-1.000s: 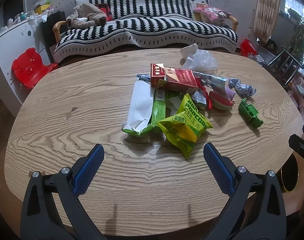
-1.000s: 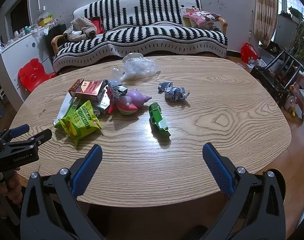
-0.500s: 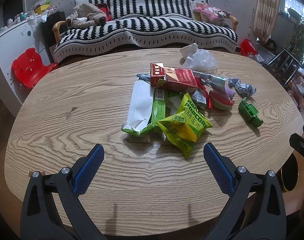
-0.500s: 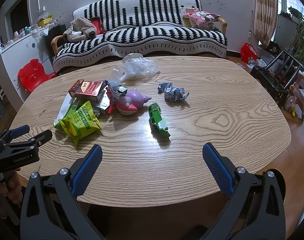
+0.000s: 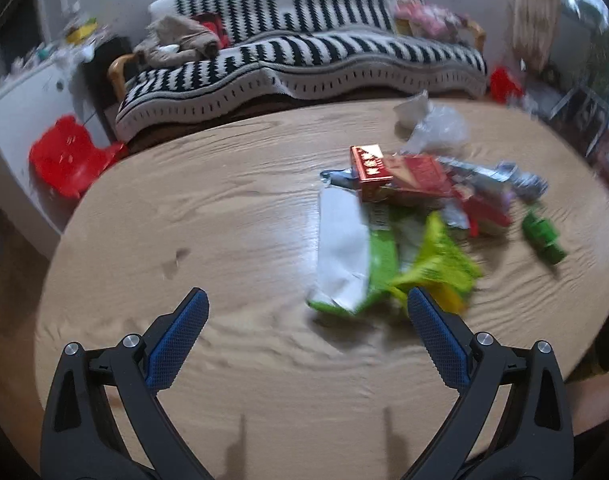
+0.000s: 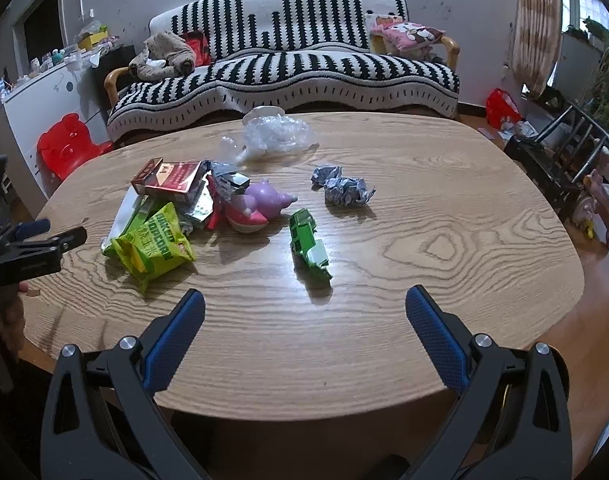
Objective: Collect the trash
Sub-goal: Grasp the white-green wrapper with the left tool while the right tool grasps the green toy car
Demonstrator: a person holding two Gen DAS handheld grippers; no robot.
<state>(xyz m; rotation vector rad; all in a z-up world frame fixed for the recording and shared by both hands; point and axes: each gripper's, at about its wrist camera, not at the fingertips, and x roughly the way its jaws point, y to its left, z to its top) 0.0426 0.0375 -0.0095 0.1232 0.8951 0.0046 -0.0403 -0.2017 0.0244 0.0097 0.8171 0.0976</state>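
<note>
**My jaws wait over the messy counter**

I hold one gripper in each hand. My left gripper [image 5: 306,304] has its jaws wide apart, and nothing is between them. My right gripper [image 6: 304,306] has its jaws wide apart too, and they hold nothing.

The wooden counter [image 6: 444,208] is under both of them. The trash sits on it in a pile.

From my left jaws, the pile is ahead and to the right. The picture there is blurry. The yellow popcorn bag [image 5: 436,268] is closest, just past my right blue pad. A white and green wrapper [image 5: 344,252] lies next to it, touching it. A red box [image 5: 396,176] sits farther back on the pile. A clear plastic bag [image 5: 432,128] is behind everything, near the far edge.

From my right jaws, the pile is ahead and to the left. The yellow popcorn bag [image 6: 152,244] is at the front of it. A pink and purple toy [image 6: 256,208] is beside the pile. A green toy truck [image 6: 308,244] lies by itself straight ahead of my jaws. A ball of crumpled foil [image 6: 342,188] is farther back, apart from the truck. My left gripper [image 6: 44,240] shows at the left edge.

A striped sofa [image 6: 288,60] stands behind the counter.
</note>
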